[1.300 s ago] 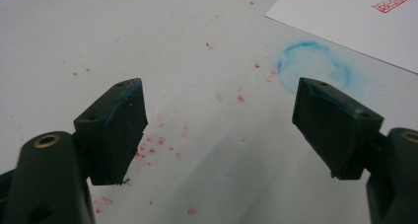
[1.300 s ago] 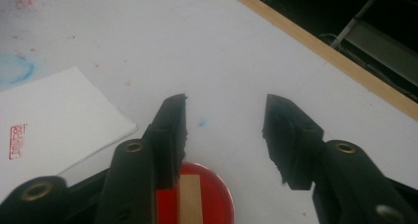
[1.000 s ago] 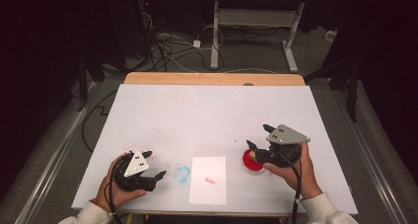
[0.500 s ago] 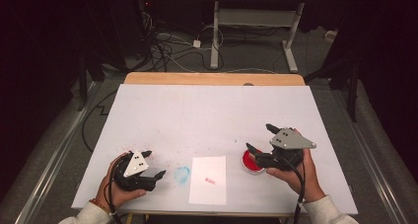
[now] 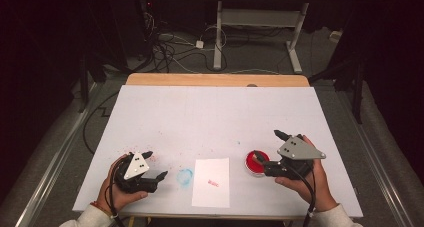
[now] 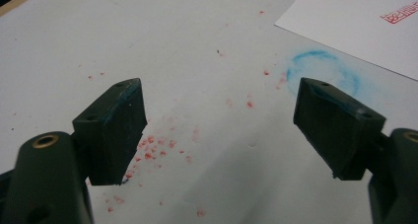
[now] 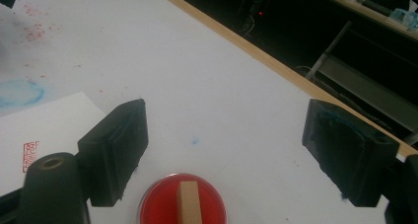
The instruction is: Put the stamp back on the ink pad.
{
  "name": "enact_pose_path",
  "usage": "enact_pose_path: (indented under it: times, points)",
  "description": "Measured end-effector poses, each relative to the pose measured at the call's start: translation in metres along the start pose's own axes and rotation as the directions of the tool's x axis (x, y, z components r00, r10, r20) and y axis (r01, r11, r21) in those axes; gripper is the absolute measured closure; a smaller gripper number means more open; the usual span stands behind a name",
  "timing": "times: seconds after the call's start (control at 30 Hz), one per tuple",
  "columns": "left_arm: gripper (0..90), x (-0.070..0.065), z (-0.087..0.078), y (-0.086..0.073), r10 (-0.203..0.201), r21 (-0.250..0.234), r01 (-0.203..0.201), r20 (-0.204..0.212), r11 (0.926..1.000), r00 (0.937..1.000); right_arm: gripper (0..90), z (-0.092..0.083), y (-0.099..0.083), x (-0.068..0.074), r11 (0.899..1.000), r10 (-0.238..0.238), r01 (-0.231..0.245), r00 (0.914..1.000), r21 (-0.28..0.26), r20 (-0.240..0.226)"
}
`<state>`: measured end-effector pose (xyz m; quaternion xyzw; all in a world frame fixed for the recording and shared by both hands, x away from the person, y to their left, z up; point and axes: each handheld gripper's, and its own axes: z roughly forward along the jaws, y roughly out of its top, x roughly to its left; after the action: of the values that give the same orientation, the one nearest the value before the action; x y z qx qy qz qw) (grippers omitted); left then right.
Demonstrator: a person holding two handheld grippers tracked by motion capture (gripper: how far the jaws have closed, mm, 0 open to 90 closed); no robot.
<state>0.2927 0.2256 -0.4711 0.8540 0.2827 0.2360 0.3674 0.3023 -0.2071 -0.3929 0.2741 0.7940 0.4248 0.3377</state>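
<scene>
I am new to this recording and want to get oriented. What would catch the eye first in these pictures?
The red ink pad, with a wooden stamp standing in it, sits near the table's front right, below the right gripper, whose jaws have just opened wide. Left of it lies a white paper sheet bearing a red stamp mark. Further left, a blue ring smudge marks the table beside the open left gripper.

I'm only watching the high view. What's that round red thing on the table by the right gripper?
Observer: A red ink pad. The right gripper view shows a wooden stamp standing upright on it.
Operator: Is the gripper holding that stamp?
Observer: No. The right gripper has just been opening its jaws; they stand wide, with the stamp between them, untouched.
Operator: And the red mark on the paper?
Observer: Up close, the paper bears a small boxed red print.
</scene>
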Motion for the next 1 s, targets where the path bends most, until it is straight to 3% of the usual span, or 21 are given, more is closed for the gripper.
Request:
enact_pose_path:
  times: [0.4, 0.7, 1.0]
  points:
    - [19.6, -0.001, 0.0, 0.0, 0.0, 0.009, 0.0, 0.004, 1.0, 1.0, 18.1, -0.009, -0.01, 0.006, 0.999, -0.045, 0.045, 0.9989, 0.009, 0.008]
    - [19.3, -0.002, 0.001, 0.001, 0.016, 0.008, -0.016, -0.004, 0.9998, 0.9999, 17.5, -0.017, -0.021, 0.005, 0.999, -0.042, 0.042, 0.9991, 0.002, 0.001]
    - [19.3, -0.003, 0.002, 0.001, 0.024, 0.016, -0.024, 0.001, 0.9996, 0.9997, 17.3, -0.02, -0.036, 0.003, 0.999, -0.019, 0.017, 0.9993, 0.037, 0.032]
